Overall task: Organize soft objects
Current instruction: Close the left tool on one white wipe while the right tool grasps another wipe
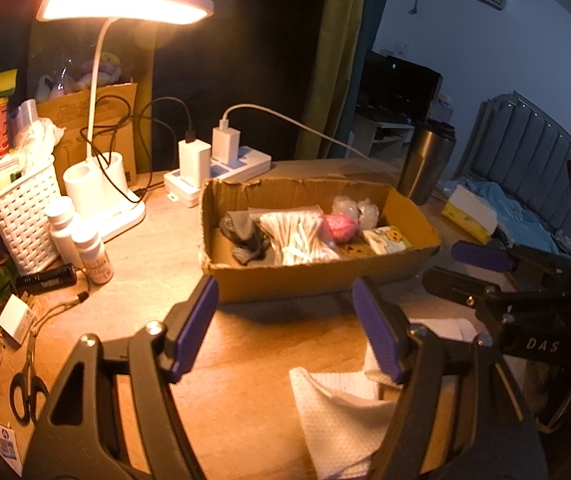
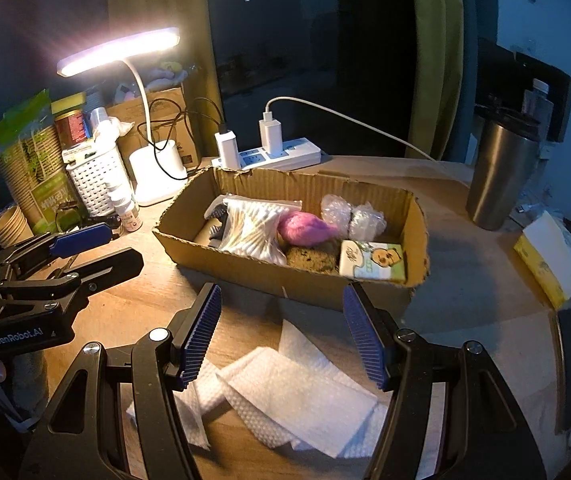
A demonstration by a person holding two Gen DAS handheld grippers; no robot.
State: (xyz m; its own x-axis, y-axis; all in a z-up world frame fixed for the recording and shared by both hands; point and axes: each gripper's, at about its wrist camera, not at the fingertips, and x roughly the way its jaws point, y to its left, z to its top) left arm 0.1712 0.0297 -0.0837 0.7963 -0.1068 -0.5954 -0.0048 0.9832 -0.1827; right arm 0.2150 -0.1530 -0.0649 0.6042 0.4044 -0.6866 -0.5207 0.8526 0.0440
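Note:
An open cardboard box (image 1: 317, 276) (image 2: 285, 284) sits mid-desk. Inside lie a dark sock (image 1: 245, 236), a bag of cotton swabs (image 1: 297, 236) (image 2: 249, 232), a pink soft ball (image 1: 339, 228) (image 2: 305, 228), bubble wrap (image 2: 349, 216), a sponge (image 2: 311, 258) and a tissue pack (image 1: 387, 238) (image 2: 373, 266). White paper towels (image 1: 337, 412) (image 2: 285, 396) lie on the desk in front of the box. My left gripper (image 1: 285, 328) is open above the desk, nothing between its fingers. My right gripper (image 2: 281, 332) is open over the towels, also empty.
A lit desk lamp (image 1: 125, 0) (image 2: 121, 50), power strip with chargers (image 1: 221, 168) (image 2: 277, 152), white basket (image 1: 21, 220), small bottles (image 1: 81, 240), scissors (image 1: 25, 384) and a torch (image 1: 49, 276) crowd the left. A steel tumbler (image 2: 501, 176) and a yellow tissue box (image 2: 553, 264) stand right.

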